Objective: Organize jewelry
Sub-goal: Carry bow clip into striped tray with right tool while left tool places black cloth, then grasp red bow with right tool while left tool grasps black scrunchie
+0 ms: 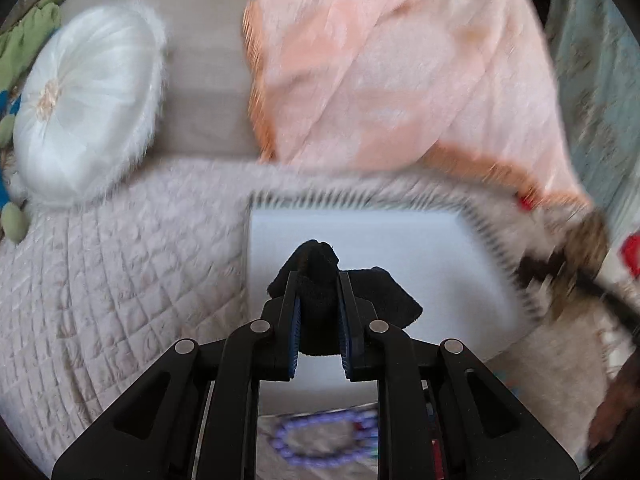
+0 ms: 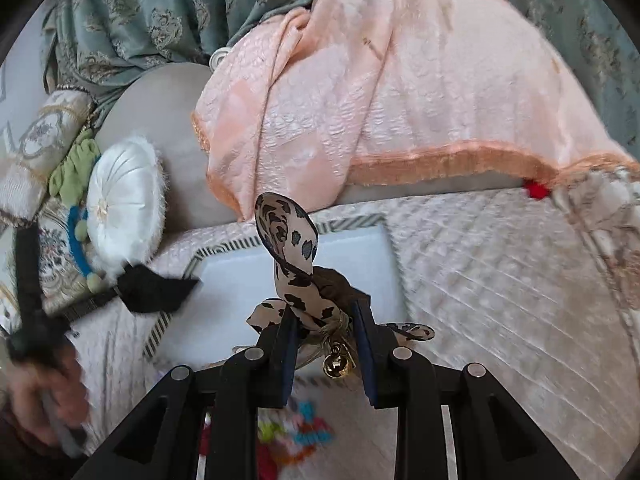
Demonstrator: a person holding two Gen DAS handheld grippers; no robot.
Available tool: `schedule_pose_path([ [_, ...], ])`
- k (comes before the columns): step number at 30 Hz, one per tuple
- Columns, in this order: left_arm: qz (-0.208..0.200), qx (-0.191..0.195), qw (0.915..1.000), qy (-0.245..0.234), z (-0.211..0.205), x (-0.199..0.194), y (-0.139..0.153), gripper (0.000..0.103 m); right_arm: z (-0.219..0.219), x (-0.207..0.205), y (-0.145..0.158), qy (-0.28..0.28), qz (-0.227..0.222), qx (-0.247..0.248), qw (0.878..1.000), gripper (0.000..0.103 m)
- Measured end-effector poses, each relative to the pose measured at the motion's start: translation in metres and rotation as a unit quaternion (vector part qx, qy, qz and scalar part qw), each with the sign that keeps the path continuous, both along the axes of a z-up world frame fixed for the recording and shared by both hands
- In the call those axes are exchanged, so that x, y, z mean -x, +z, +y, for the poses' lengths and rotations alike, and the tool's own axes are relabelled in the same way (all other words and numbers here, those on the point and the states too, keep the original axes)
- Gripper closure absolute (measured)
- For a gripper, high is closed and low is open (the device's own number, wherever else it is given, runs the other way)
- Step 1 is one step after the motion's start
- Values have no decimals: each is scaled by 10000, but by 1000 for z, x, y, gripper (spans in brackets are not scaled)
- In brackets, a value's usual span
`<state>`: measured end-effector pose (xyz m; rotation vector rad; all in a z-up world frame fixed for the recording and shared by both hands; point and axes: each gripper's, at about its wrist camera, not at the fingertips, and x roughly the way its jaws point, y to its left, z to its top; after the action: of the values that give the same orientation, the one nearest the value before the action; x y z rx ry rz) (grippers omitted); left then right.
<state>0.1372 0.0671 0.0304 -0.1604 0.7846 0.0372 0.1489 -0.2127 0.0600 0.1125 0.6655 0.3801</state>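
Observation:
My left gripper [image 1: 319, 280] is shut on a black fabric scrunchie [image 1: 320, 304] and holds it above a white tray with a striped rim [image 1: 400, 248] on the quilted bed. The same gripper and black scrunchie [image 2: 154, 288] show at the left of the right wrist view. My right gripper [image 2: 324, 320] is shut on a leopard-print hair tie with a brown scrunchie and a small gold bell [image 2: 298, 280], over the near edge of the tray [image 2: 360, 248]. A purple bead bracelet [image 1: 320, 438] lies on the bed below my left gripper, blurred.
A peach blanket [image 2: 380, 100] hangs over the headboard behind the tray. A round white cushion [image 1: 88, 100] sits at the left. Bright small hair clips [image 2: 292, 436] lie on the quilt [image 2: 500, 300] under my right gripper. Teal curtains [image 2: 140, 12] hang behind.

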Motion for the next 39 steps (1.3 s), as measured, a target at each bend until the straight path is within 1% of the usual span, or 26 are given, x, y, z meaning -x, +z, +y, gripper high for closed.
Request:
schedule_pose_path([
  [2,155,-80,9998,-25,-1,-11,-9,88,7,-12,-9,85,-19,24,10000,78],
  [4,160,-136,9998,-68,-2,-18,-12,88,12,-26,-23,117,137,-68,9998,78],
  [6,142,-80,9998,-82,-1,-21,-14,88,16,-43,-38,39,450,-22,9990,78],
  [8,290,36,9995,-90,0,-25,-21,88,17,-52,-46,-18,553,23,9985,78],
  [11,519,163,9984,-126,-2,-31,-30,88,15,-59,-56,-199,733,24,9971,78],
  [14,572,26,9982,-167,-9,-32,-35,88,18,-62,-63,-267,899,128,9955,78],
  [16,579,-1,9982,-156,-11,-31,-35,88,24,-63,-67,-193,966,319,9946,78],
  [18,613,-8,9980,-132,-11,-31,-35,86,28,-62,-72,-118,1049,438,9934,72],
  [20,661,-91,9977,-68,-12,-30,-35,79,28,-61,-71,-105,1020,438,9938,56],
  [22,679,-110,9976,-34,-11,-30,-35,75,26,-59,-68,-101,957,382,9946,55],
  [23,696,-107,9975,-16,-10,-30,-35,71,24,-58,-66,-110,943,355,9949,55],
  [24,721,-72,9974,1,-8,-30,-34,65,22,-57,-64,-110,933,317,9951,55],
  [25,734,-45,9973,16,-8,-30,-33,63,21,-57,-61,-116,917,293,9953,54],
  [28,616,-11,9981,4,-7,-24,-21,62,18,-52,-50,-142,805,271,9963,54],
  [29,552,-23,9985,-26,-8,-23,-16,57,17,-49,-45,-147,741,255,9968,54],
  [30,442,-60,9990,-67,-10,-18,-9,49,16,-45,-38,-151,668,236,9974,54],
  [31,344,-93,9993,-95,-11,-14,-4,46,16,-41,-33,-145,608,213,9978,54],
  [32,213,-138,9996,-126,-12,-8,2,45,14,-35,-27,-136,521,181,9984,54],
  [34,113,-199,9995,-214,-15,2,7,45,10,-24,-19,-118,400,148,9990,54],
  [37,118,-101,9990,-412,-15,23,8,45,3,-1,-13,6,363,40,9993,54],
  [38,130,-67,9989,-455,-14,29,6,45,2,7,-13,90,371,-28,9993,54],
  [39,164,-18,9986,-501,-14,36,3,45,0,19,-15,297,414,-144,9986,54],
])
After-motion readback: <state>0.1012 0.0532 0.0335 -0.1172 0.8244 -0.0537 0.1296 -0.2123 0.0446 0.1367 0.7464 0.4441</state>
